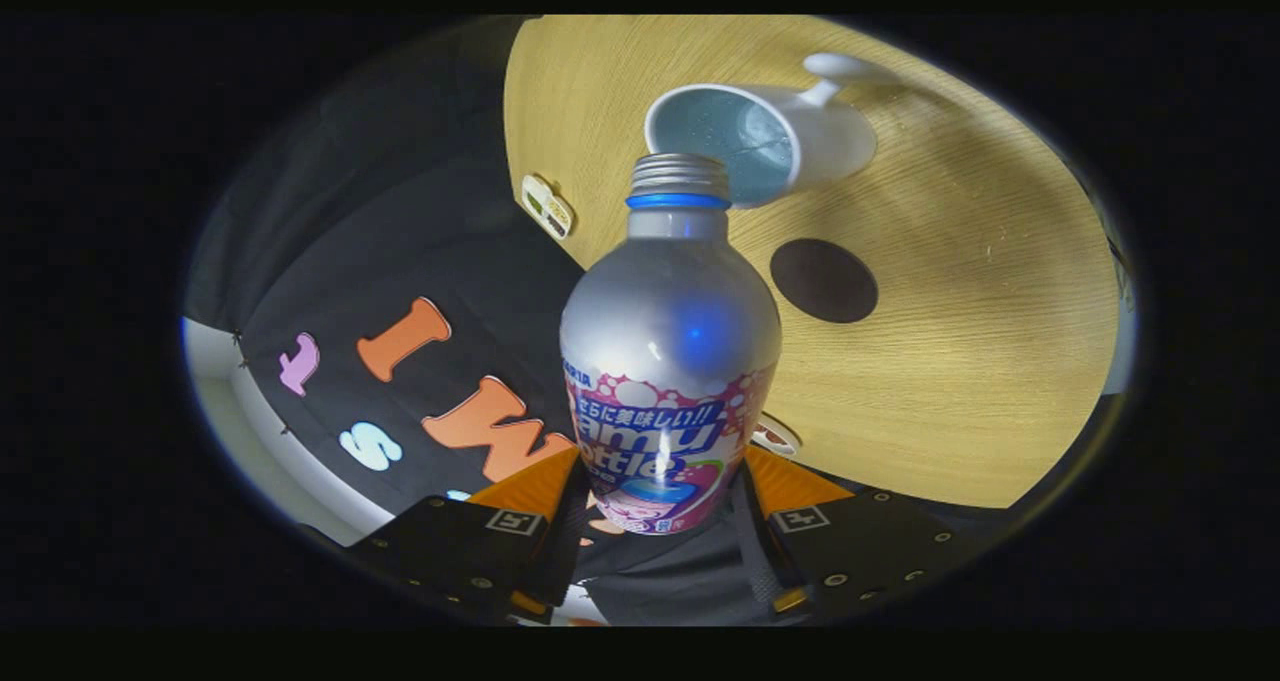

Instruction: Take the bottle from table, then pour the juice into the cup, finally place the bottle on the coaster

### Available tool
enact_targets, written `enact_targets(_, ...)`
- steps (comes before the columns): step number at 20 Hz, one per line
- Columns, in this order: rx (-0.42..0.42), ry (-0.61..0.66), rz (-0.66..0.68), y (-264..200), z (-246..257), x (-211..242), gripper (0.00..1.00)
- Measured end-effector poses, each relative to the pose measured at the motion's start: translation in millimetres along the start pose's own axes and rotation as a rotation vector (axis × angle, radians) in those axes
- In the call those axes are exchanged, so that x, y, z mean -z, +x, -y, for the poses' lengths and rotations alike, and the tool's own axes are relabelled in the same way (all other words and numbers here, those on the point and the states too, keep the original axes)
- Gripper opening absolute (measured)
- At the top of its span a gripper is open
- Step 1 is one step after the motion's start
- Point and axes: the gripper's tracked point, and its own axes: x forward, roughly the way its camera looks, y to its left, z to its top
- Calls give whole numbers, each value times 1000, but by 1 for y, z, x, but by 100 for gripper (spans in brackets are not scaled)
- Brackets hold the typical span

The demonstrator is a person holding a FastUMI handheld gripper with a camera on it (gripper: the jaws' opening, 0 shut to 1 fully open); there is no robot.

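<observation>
A silver aluminium bottle [668, 361] with a blue neck ring and a pink and blue label sits between my fingers, which press on its lower body from both sides. My gripper [660, 496] is shut on it. The view is rolled, so the bottle is tilted. Its uncapped threaded mouth points at the rim of a white cup [740, 141] with a handle, which stands on the wooden table [950, 361]. The cup's inside looks bluish grey. A dark round coaster [823, 280] lies on the table beside the bottle's shoulder, nearer than the cup.
The table edge runs just behind the bottle, with a small sticker [547, 206] near it. Beyond the edge hangs the black booth cloth [400, 241], and a pale floor strip [260, 431] shows below it.
</observation>
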Motion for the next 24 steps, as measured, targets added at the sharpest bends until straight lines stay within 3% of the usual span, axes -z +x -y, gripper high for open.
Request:
enact_targets(15, -14, 40, 20, 1, -7, -4, 71)
enact_targets(20, -55, -69, 36, 1, 4, -8, 71)
enact_targets(24, -106, -236, 69, 8, 9, -8, 71)
